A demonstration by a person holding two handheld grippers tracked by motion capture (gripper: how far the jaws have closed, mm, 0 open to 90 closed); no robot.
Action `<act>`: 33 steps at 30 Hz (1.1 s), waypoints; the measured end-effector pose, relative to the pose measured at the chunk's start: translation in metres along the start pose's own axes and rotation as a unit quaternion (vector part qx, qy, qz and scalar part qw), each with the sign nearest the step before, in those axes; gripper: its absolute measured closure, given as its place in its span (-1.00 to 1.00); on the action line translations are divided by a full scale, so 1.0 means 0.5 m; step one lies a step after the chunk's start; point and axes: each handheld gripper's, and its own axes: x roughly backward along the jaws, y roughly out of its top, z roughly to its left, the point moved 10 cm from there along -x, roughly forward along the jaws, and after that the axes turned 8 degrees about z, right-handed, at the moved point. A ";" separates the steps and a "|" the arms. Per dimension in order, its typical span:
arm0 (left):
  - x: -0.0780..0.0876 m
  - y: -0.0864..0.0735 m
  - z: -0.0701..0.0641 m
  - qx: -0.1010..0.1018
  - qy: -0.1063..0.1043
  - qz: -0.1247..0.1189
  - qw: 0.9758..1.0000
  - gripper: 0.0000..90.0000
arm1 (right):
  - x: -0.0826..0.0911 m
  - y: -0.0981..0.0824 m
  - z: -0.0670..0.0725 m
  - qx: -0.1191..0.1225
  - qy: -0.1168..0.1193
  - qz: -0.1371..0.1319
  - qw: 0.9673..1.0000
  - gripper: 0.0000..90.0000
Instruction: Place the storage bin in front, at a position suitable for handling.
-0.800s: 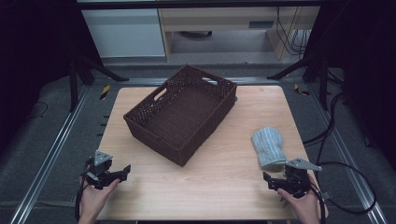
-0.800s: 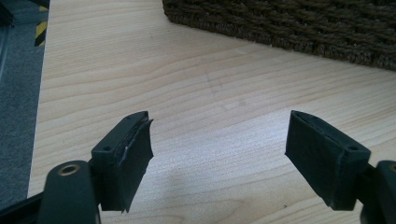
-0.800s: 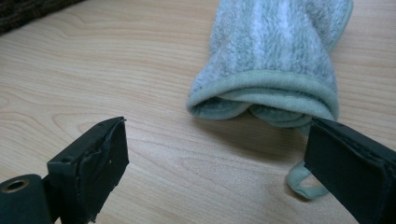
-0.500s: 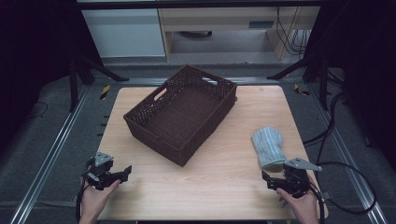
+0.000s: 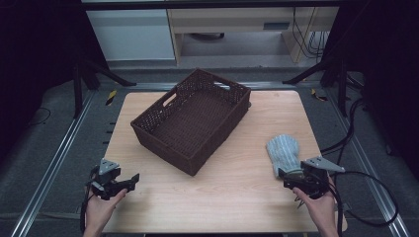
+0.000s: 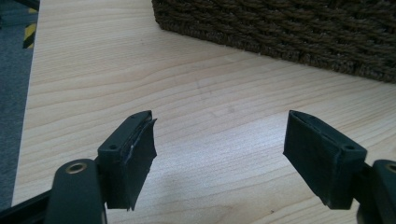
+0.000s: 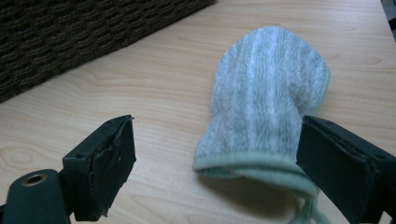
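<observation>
A dark brown wicker basket (image 5: pixel 192 123) stands askew in the middle of the wooden table (image 5: pixel 237 197); its woven wall fills the top of the left gripper view (image 6: pixel 289 32). A grey knitted mitten (image 5: pixel 284 150) lies flat at the right, cuff toward me. My right gripper (image 5: pixel 288 178) is open at the cuff. In the right gripper view the mitten (image 7: pixel 266 93) lies between and just ahead of the wide-apart jaws of the right gripper (image 7: pixel 217 130), and no pad presses on it. My left gripper (image 5: pixel 132 181) is open over bare wood at the near left, with nothing inside the left gripper (image 6: pixel 219 121).
The basket's side (image 7: pixel 70 37) lies to the left of the mitten. Metal rails (image 5: pixel 59 163) run along the table's sides over dark floor. Cables (image 5: pixel 365 182) trail off the right edge. A cabinet (image 5: pixel 133 34) stands beyond the far edge.
My right gripper has edged slightly forward toward the mitten's cuff. The left gripper, basket and mitten have stayed where they were.
</observation>
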 end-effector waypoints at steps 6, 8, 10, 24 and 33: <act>0.000 -0.001 0.003 0.000 0.001 0.002 1.000 -0.45 | -0.024 0.039 -0.019 -0.005 -0.008 0.001 1.000 -0.65; 0.001 -0.001 0.005 0.002 0.002 0.001 1.000 -0.45 | -0.043 0.055 -0.028 -0.011 -0.011 0.006 1.000 -0.62; 0.001 -0.002 0.006 0.002 0.003 0.001 1.000 -0.44 | -0.053 0.059 -0.034 -0.008 -0.017 0.011 1.000 -0.61; 0.005 0.005 0.005 0.004 0.001 -0.005 1.000 -0.43 | -0.120 0.013 -0.063 -0.001 -0.043 0.054 0.998 -0.25; 0.009 0.015 0.005 0.005 -0.005 -0.010 1.000 -0.40 | -0.122 -0.002 -0.068 0.005 -0.047 0.073 0.996 0.33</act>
